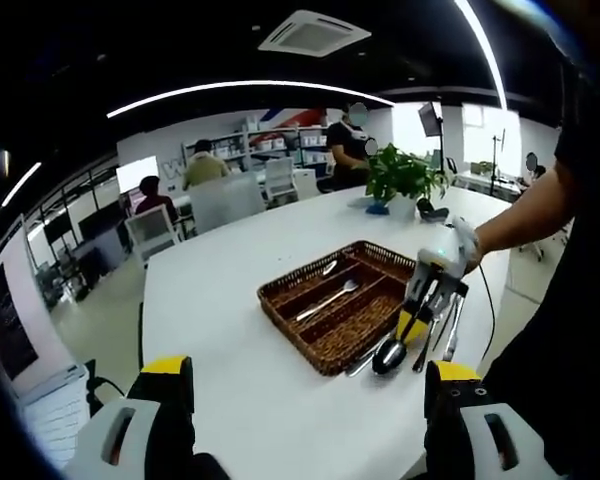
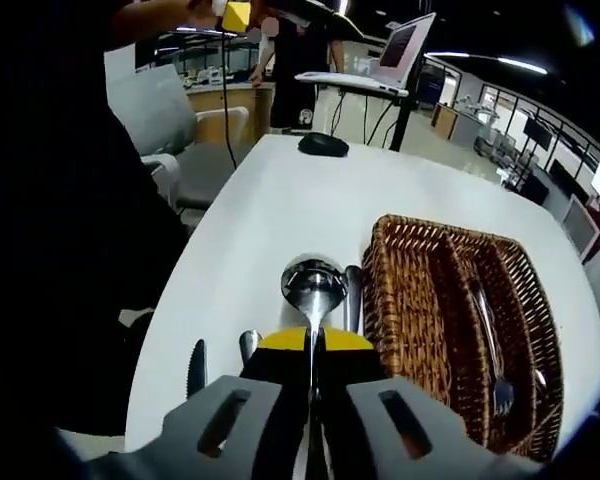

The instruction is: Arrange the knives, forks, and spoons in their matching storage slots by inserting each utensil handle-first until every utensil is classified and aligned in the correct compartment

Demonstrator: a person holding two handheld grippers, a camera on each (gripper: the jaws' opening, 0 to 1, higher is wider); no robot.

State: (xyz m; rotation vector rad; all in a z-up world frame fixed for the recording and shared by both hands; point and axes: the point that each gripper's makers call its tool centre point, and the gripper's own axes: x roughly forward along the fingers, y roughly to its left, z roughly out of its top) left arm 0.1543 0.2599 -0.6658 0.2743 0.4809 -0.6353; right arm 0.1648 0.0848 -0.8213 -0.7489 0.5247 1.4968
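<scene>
Left gripper view: left gripper (image 1: pixel 305 400) jaws spread wide, nothing between, hovering over white table (image 1: pixel 220 290) short of wicker tray (image 1: pixel 335 300). Fork (image 1: pixel 328 298) lies in tray's middle slot, another utensil in far slot, type unclear.

Right gripper (image 1: pixel 417 322) at tray's near corner, clamped on spoon (image 1: pixel 388 355).

Right gripper view: knife (image 2: pixel 196 368) flat on table, well left of tray (image 2: pixel 420 290). Right gripper (image 2: pixel 313 345) pinches spoon (image 2: pixel 313 283) by handle, bowl forward, just left of tray. Fork (image 2: pixel 488 340) inside tray.
</scene>
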